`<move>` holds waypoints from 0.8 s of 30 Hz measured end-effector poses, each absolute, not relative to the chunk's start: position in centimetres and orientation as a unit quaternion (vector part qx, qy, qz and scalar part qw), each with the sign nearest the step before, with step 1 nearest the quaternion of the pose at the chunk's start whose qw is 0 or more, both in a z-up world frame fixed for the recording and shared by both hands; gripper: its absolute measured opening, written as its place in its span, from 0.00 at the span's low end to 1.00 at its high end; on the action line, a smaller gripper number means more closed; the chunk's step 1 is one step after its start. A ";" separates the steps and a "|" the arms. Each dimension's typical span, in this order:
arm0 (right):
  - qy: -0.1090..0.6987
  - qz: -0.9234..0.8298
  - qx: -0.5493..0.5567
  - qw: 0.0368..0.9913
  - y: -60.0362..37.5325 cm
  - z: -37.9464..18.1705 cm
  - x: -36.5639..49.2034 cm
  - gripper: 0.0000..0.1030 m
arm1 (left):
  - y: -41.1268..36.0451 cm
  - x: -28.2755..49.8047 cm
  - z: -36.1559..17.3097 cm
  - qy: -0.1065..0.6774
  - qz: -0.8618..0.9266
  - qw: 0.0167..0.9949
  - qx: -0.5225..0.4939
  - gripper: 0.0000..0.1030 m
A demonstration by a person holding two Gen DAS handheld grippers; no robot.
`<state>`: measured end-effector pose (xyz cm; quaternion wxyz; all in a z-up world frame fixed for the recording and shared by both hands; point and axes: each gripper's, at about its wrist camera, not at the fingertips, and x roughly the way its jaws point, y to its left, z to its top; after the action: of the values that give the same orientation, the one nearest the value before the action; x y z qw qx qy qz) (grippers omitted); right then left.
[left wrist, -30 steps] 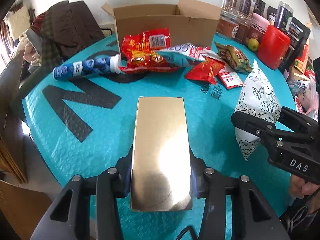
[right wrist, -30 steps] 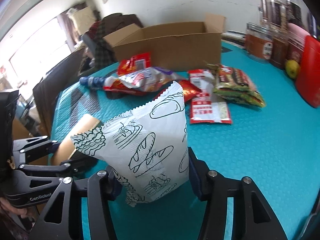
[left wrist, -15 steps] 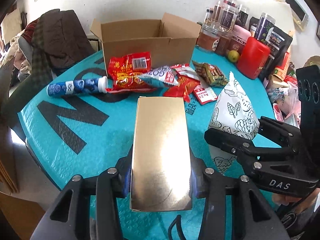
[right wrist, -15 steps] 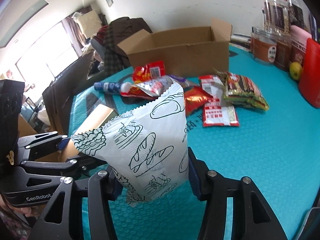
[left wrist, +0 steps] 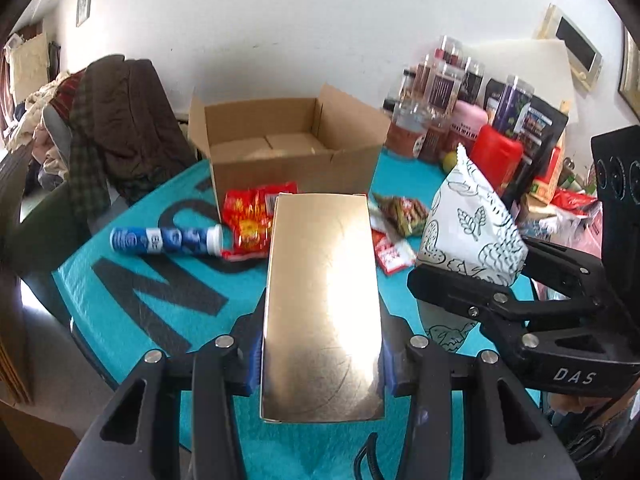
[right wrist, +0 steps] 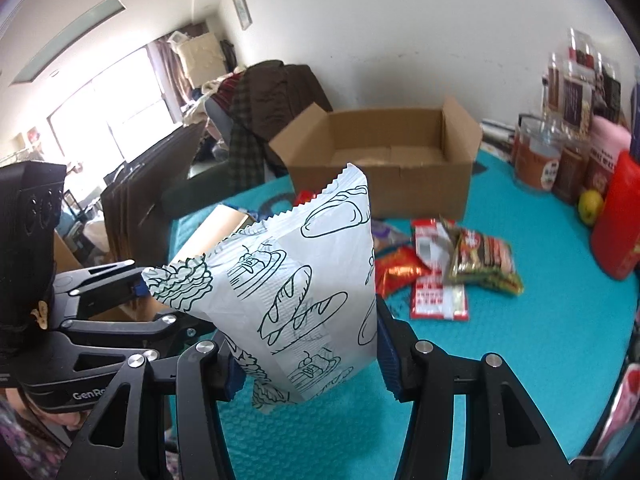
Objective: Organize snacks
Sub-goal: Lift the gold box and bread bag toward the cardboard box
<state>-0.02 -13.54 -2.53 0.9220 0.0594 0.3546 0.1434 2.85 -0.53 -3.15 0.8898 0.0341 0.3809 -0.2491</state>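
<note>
2 grippers clamped: gold box hides snacks; white bag hides table.

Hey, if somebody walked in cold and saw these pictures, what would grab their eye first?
The shiny gold box clamped in the left claw up front, and the white bag printed with bread drawings, gripped by the right claw. Behind them an open cardboard box sits on the bright teal table, with snack packets scattered before it.
</note>
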 end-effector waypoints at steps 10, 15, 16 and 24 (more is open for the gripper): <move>0.309 0.122 0.034 0.943 -14.1 1.3 1.9 0.51 | -1.2 5.2 0.1 0.336 -0.264 0.903 0.033 0.43; 0.291 0.114 0.031 0.949 -14.8 3.1 3.5 0.51 | -2.0 7.1 1.3 0.316 -0.274 0.907 0.037 0.43; 0.288 0.114 0.030 0.950 -14.9 3.4 3.7 0.51 | -2.2 7.5 1.5 0.314 -0.276 0.908 0.038 0.43; 0.279 0.103 0.029 0.954 -16.3 5.0 8.1 0.51 | -3.4 11.8 2.7 0.300 -0.290 0.908 0.042 0.43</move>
<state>8.10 -16.29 5.03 0.9542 0.0293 0.2794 0.1033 11.83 -3.40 2.72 0.9080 0.0421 0.2999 -0.2896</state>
